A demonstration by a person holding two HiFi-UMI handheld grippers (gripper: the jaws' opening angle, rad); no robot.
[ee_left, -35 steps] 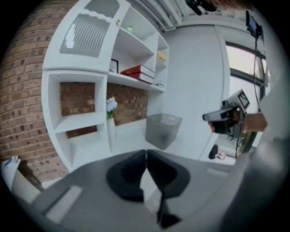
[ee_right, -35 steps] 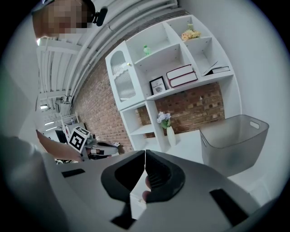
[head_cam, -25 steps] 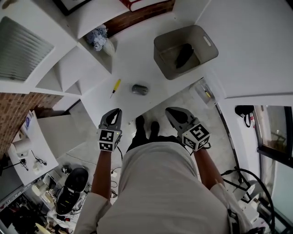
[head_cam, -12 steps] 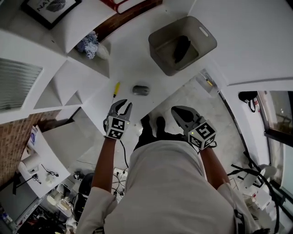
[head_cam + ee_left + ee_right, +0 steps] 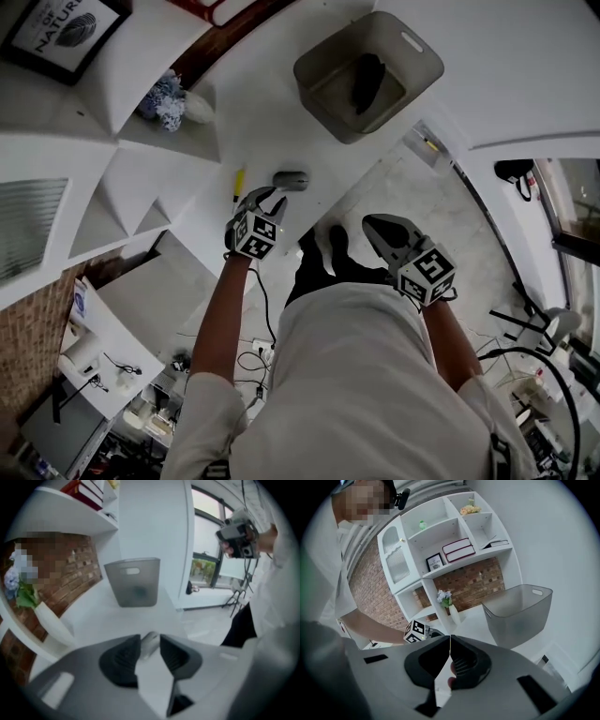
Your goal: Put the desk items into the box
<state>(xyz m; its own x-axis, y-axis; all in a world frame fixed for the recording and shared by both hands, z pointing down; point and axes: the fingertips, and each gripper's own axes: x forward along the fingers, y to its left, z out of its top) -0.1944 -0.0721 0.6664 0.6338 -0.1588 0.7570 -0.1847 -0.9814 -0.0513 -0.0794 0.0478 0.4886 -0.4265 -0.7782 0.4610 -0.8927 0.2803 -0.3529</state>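
Observation:
A grey computer mouse lies near the front edge of the white desk, with a yellow-handled tool just left of it. The grey box stands at the far right of the desk with a dark item inside. My left gripper hovers just short of the mouse. Its jaws are opening, nothing is gripped, and the mouse shows in the gap ahead of the tips. My right gripper hangs off the desk over the floor, with its jaws shut and empty.
White shelving borders the desk on the left, with a vase of flowers in a cubby. The box stands straight ahead of the left gripper, beyond the mouse. Below the desk edge are tiled floor, the person's feet and cables.
The left gripper has moved forward over the desk edge up to the mouse, and its jaws have gone from shut to partly open. The right gripper has barely shifted.

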